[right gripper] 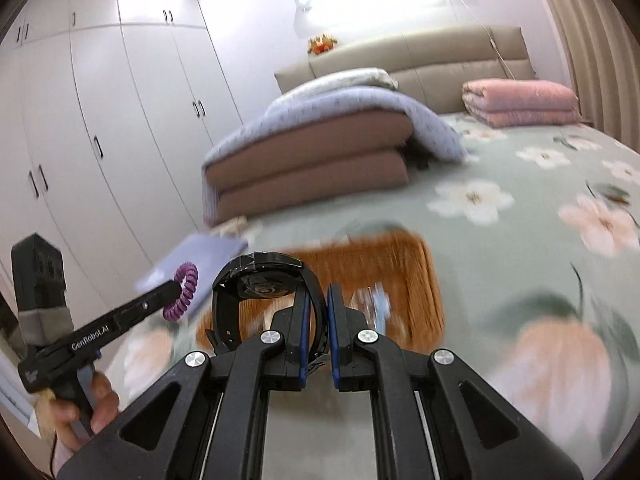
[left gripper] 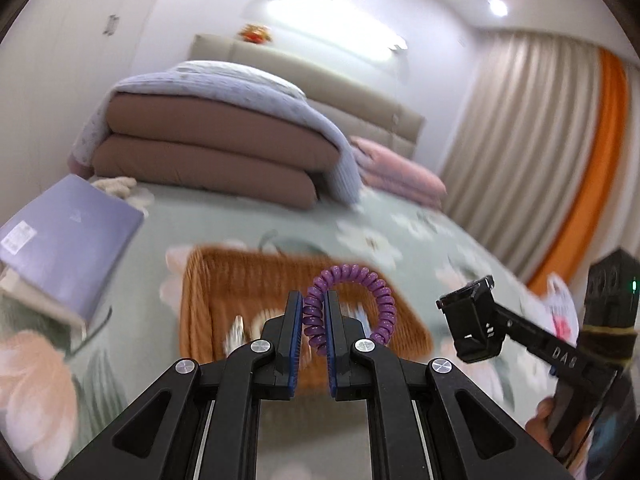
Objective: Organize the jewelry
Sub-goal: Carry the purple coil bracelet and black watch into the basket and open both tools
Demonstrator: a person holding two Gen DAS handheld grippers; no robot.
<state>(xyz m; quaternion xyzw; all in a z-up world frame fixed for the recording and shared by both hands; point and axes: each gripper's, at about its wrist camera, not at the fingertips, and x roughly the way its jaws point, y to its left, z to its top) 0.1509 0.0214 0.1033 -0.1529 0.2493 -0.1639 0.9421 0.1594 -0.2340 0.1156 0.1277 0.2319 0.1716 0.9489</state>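
Left wrist view: the bed [left gripper: 460, 240] is the biggest thing here, with its green flower cover, and on it sits the basket [left gripper: 224, 280], a brown woven tray. The basket lies straight ahead of and below both grippers, with its long side running left to right. Some small things lie inside it, but they are too blurry to name.

The left gripper [left gripper: 313, 312] is squeezed tight on the purple coil band [left gripper: 352, 300] — the band sticks up from between the fingers and loops over to the right, above the basket's middle. The right gripper [left gripper: 472, 320] hangs off past the basket's right edge.

In the right wrist view, the right gripper [right gripper: 318, 312] is clenched on the strap of the black watch [right gripper: 260, 284]. The watch face leans out to the left, over the near left part of the basket [right gripper: 416, 280].

Both things are up in the air, not yet in the basket. The left gripper looks nearer to the middle — I think it only has to go down and let go.
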